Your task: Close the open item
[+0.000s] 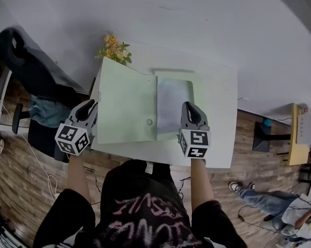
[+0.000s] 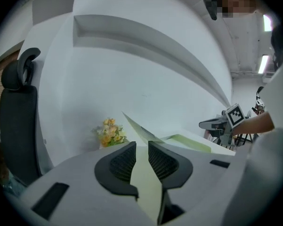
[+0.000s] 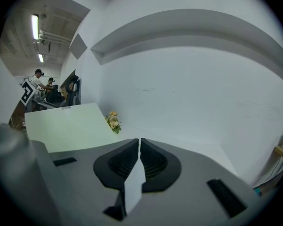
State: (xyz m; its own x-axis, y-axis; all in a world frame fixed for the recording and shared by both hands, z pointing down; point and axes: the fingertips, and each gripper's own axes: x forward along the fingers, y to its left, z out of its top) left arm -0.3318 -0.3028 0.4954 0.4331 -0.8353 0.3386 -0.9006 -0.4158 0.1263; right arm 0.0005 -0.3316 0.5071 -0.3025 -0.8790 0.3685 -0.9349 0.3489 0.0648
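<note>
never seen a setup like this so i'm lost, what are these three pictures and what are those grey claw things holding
One picture comes from a camera on a person's head, looking down; the other two ride on hand-held two-jaw grippers. On the white table lies an open pale green folder, with flowers at the far edge. The left gripper pinches the folder's green cover; the right gripper pinches the white sheet on its other half.

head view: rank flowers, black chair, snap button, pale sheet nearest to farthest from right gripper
1. pale sheet, clamped in the right gripper
2. snap button, just left, on the green cover
3. flowers, far left
4. black chair, farthest left
</note>
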